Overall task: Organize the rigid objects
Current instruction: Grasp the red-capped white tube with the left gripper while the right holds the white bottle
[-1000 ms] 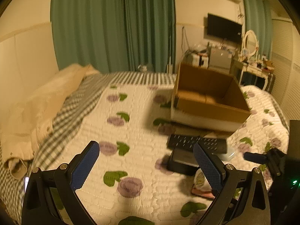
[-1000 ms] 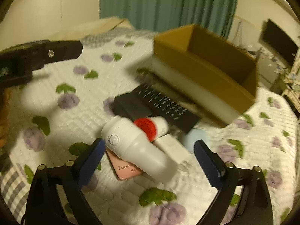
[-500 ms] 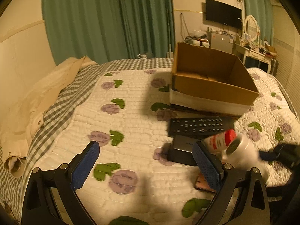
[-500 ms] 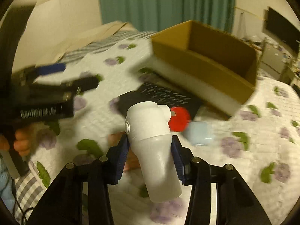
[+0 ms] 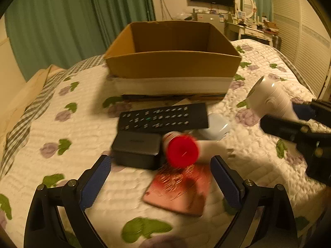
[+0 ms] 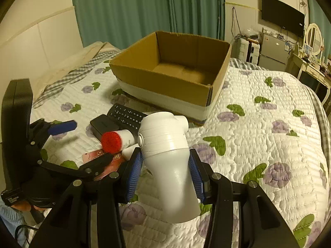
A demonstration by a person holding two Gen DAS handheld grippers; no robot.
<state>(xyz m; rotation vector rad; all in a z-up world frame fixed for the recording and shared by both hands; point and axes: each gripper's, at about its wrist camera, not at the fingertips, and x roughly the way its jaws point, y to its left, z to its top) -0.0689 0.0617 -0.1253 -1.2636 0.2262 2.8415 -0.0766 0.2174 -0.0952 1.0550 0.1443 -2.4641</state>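
My right gripper (image 6: 165,157) is shut on a white handheld device (image 6: 165,144), held above the quilt; the left wrist view shows the device (image 5: 269,97) at the right in that gripper (image 5: 287,115). My left gripper (image 5: 159,161) has its jaws closing, and its pads touch nothing. Just ahead of its fingertips lie a red-capped white bottle (image 5: 182,148) and a pink booklet (image 5: 180,190). Past them are a small black box (image 5: 136,146), a black remote (image 5: 163,116) and a pale blue object (image 5: 217,124). Behind the pile stands an open cardboard box (image 5: 171,64), with nothing visible inside.
Everything rests on a flowered white quilt (image 6: 258,128) over a bed. A cream blanket (image 5: 24,88) lies along the left side. Green curtains, a wall TV and a cluttered dresser (image 6: 310,66) stand beyond the bed. A hand holds the left gripper (image 6: 82,142) low at the left.
My right gripper closed on the white device and lifted it off the pile, up and to the right. My left gripper came down closer to the red-capped bottle and booklet.
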